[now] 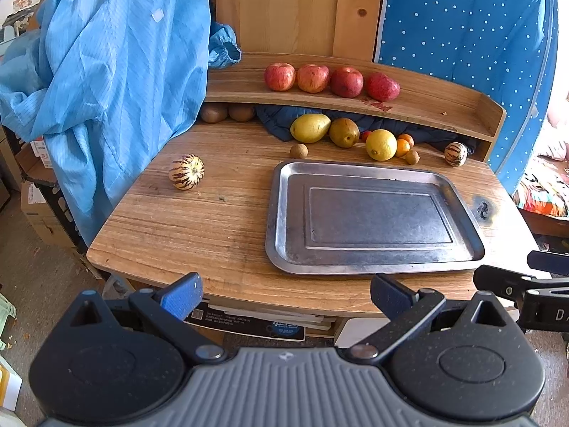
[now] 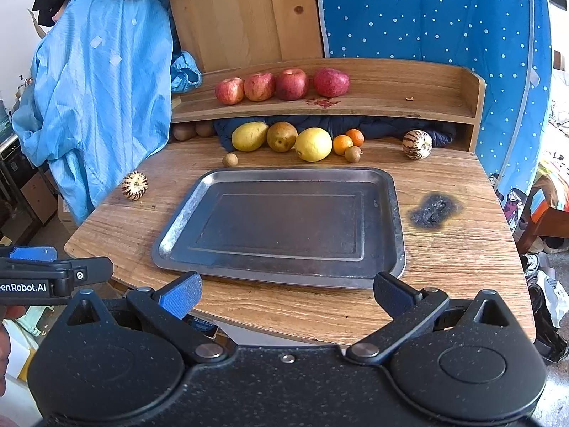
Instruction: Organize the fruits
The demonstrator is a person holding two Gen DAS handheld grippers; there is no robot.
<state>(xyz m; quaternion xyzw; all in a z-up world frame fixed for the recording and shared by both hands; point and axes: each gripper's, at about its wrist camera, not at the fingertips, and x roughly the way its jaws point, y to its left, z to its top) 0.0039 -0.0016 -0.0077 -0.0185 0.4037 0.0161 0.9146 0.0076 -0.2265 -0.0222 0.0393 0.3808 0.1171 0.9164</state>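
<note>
An empty metal tray [image 1: 281,213] [image 2: 396,213] lies on the wooden table. Several red apples [image 1: 313,78] [image 2: 281,84] line the raised shelf. Behind the tray sit a yellow mango [image 1: 310,128] [image 2: 249,136], a brown pear [image 1: 344,132] [image 2: 281,136], a lemon [image 1: 381,145] [image 2: 313,144], two small oranges [image 1: 403,146] [image 2: 343,144] and small brown fruits. One striped melon [image 1: 186,172] [image 2: 134,185] lies at the left, another [image 1: 456,154] [image 2: 417,145] at the right. My left gripper [image 1: 286,297] and right gripper [image 2: 287,295] both hover open at the table's near edge, holding nothing.
A blue garment [image 1: 117,82] [image 2: 96,99] hangs over the table's left side. Two kiwis [image 1: 227,112] sit under the shelf beside a dark cloth [image 1: 277,121]. A burn mark [image 2: 432,211] scars the table right of the tray. Boxes stand on the floor at the left.
</note>
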